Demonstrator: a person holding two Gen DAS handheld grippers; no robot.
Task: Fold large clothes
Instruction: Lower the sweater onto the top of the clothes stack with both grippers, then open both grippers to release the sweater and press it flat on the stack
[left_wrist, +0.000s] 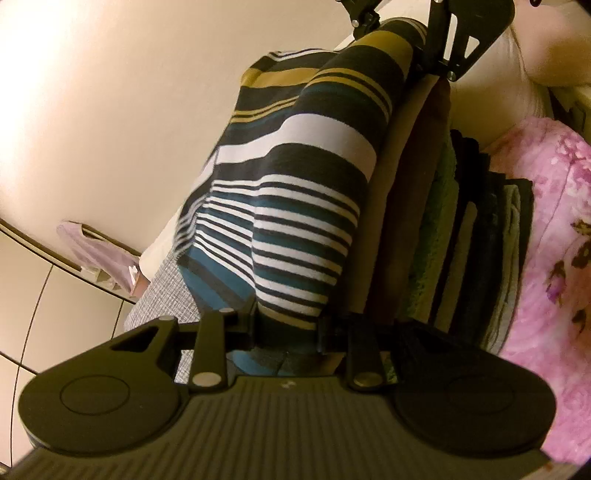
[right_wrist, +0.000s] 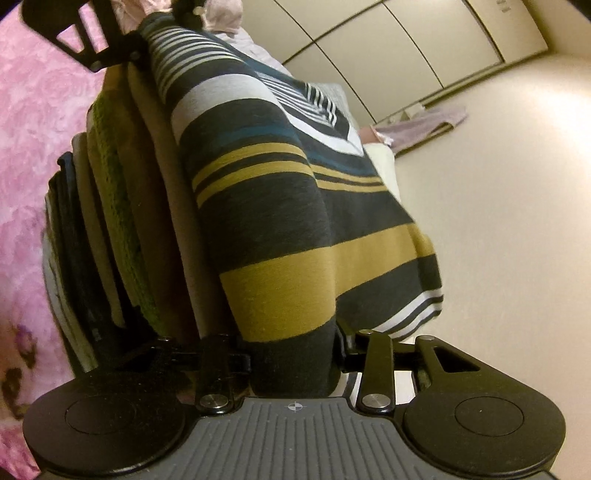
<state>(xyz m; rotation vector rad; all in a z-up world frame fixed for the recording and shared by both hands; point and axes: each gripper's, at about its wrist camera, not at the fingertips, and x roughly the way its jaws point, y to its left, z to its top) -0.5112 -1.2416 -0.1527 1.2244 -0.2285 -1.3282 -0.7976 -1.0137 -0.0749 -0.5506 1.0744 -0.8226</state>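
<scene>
left gripper (left_wrist: 286, 332): jaws clamped on the teal-and-white-striped end of the striped garment (left_wrist: 295, 192), cloth bunched between the fingers
right gripper (right_wrist: 295, 360): jaws clamped on the dark end of the same garment, next to a mustard band; cloth fills the gap
garment span: stretched between the two grippers; each camera sees the other gripper at the far end, at the top of the frame
garment look: dark bands with white, teal and mustard stripes; one loose flap hangs off to the wall side
garment position: lying against the outermost layer of the stack of folded clothes (right_wrist: 110, 221), touching it
stack: brown, beige, green knit and dark layers seen edge-on, sitting on the pink floral blanket (left_wrist: 554, 229)
grey cloth (left_wrist: 162, 295): checked, just beside the left gripper
background: cream wall, wardrobe doors (right_wrist: 406, 44), lilac cloth (right_wrist: 428, 125) hanging near them
</scene>
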